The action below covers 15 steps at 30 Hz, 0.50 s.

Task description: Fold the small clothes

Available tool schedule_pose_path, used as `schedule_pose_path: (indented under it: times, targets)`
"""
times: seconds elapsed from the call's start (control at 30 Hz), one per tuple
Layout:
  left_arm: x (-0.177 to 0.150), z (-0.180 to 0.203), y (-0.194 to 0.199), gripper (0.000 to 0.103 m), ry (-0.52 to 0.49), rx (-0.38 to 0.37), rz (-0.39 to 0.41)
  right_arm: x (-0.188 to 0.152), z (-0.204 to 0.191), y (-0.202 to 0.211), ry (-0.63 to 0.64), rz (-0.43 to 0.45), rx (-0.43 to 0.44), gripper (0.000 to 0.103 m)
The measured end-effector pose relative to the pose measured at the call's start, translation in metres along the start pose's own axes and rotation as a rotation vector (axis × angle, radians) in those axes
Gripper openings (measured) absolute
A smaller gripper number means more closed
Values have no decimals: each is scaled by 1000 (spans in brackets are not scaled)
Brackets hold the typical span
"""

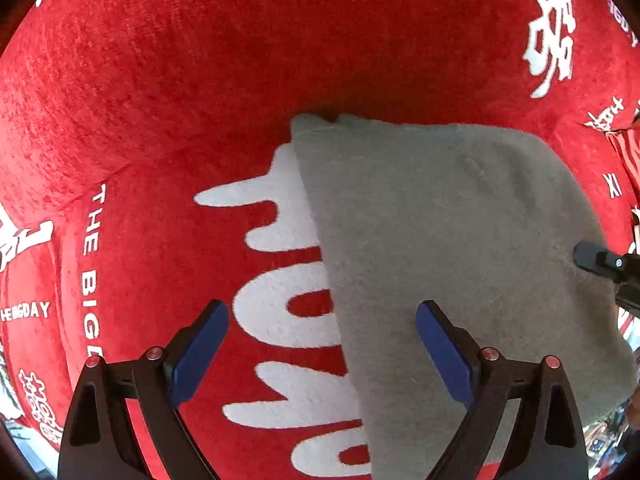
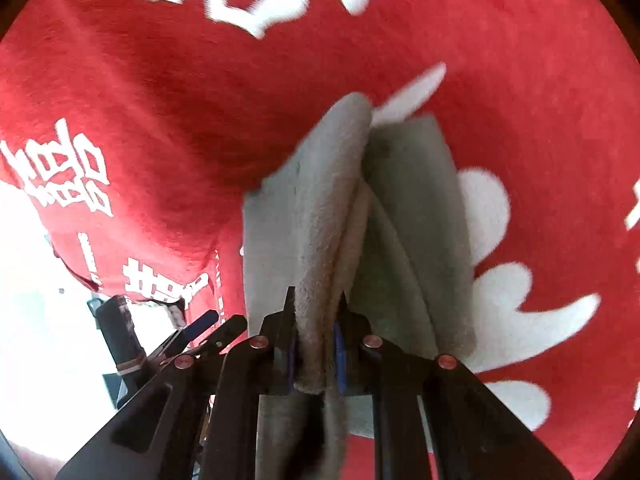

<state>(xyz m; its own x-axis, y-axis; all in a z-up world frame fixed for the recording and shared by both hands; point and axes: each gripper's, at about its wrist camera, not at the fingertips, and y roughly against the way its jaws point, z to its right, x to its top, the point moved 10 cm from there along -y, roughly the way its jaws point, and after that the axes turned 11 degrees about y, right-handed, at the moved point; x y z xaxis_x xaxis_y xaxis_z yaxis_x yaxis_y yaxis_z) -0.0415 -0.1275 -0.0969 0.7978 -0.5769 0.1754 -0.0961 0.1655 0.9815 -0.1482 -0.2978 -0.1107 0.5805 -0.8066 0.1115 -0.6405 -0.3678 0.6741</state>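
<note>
Blue pads on my right hand-held gripper [image 2: 316, 344] are pinched nearly together on a bunched edge of the grey garment [image 2: 332, 216], several fleecy layers squeezed between them. From that grip the cloth runs away from me in long folds, one thick rolled ridge on the left and a flatter panel on the right, its far end lying on the red cloth [image 2: 168, 92] with white lettering that covers the surface below. My left hand-held gripper [image 1: 322, 354] points almost straight down, jaws spread wide, nothing between them; the left pad hangs over bare red cloth [image 1: 160, 80] and big white letters, the right pad over the grey garment [image 1: 448, 240]. In that view the garment lies as a broad, roughly folded slab, and the tip of my right gripper touches its right edge
</note>
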Motion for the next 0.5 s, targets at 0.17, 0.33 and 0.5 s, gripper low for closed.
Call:
schedule_pose_path:
  times: [0.17,0.33,0.5]
  targets:
    - [-10,4,-14,95,-17,-5,-20,-19,53,1,-99,-32,-82,15]
    - [-14,-1,-10,95,-1,9,-19,-16,49,3,-126,-30,-10,20]
    - [-6,-8,-6,95,16,31,4,5,42,5,-169,-31,103,59]
